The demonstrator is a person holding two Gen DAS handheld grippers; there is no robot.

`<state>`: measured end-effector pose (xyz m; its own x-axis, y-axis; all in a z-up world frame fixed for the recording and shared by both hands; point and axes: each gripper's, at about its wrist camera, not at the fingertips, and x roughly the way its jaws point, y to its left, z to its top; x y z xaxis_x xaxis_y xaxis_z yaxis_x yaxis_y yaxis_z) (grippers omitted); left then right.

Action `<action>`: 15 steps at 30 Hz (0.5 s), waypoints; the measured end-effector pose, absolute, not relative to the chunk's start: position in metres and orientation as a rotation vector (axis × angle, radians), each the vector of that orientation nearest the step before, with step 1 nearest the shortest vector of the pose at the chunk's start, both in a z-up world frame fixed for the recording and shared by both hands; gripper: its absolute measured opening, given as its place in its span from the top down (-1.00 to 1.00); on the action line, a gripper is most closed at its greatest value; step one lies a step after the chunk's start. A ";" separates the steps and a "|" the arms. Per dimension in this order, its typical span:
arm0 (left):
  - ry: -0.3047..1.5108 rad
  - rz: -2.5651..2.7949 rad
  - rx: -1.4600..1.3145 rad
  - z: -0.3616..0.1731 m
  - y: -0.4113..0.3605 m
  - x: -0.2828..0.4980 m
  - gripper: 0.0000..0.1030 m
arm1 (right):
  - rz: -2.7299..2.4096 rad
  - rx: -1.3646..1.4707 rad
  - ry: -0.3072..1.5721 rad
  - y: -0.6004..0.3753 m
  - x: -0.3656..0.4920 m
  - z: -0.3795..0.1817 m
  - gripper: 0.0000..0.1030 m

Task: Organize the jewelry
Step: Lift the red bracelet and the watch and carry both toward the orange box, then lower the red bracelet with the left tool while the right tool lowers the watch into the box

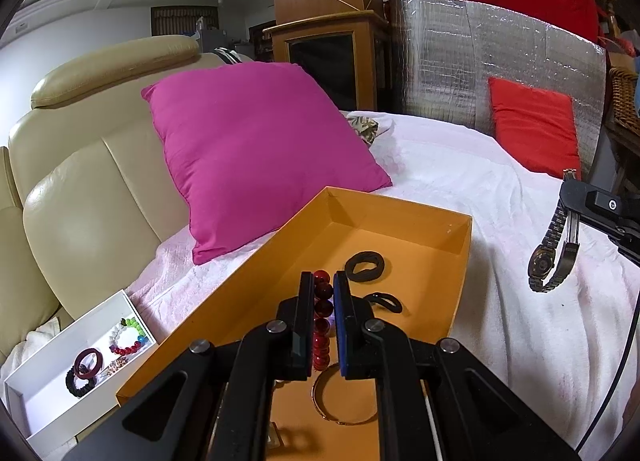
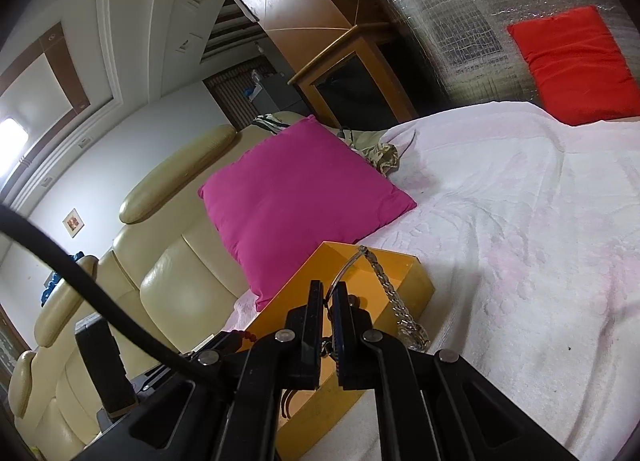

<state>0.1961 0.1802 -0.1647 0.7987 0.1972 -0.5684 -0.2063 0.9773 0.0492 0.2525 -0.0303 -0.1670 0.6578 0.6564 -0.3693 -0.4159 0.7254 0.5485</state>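
Now beads (image 1: 323,313) (red) — between left claw (image 1: 323,285).

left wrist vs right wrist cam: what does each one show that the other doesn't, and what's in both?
Left wrist only: the white box with a multicolored bead bracelet, the black hair ties and gold bangle lying in the orange box, and the left tool shut on a red bead bracelet.

Right wrist only: the right tool up close, shut on the watch band, plus a black cable.

Both: the orange box, the watch, the pink pillow, the red cushion and the white blanket.
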 end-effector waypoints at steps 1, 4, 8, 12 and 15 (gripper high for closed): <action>0.612 0.219 -0.013 -0.165 0.180 0.197 0.82 | 0.631 0.446 0.587 -0.030 0.253 -0.167 0.89; 0.616 0.227 -0.009 -0.166 0.181 0.198 0.82 | 0.637 0.447 0.590 -0.028 0.257 -0.167 0.89; 0.622 0.234 -0.008 -0.168 0.182 0.200 0.82 | 0.643 0.442 0.596 -0.023 0.262 -0.169 0.89; 0.629 0.237 -0.004 -0.169 0.182 0.201 0.82 | 0.648 0.439 0.598 -0.018 0.267 -0.169 0.89; 0.632 0.244 0.002 -0.171 0.183 0.203 0.82 | 0.653 0.440 0.595 -0.016 0.272 -0.168 0.89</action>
<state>0.2029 0.1835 -0.1706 0.7794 0.2262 -0.5842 -0.2252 0.9714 0.0756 0.2715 -0.0157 -0.1684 0.6407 0.6724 -0.3705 -0.4315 0.7146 0.5506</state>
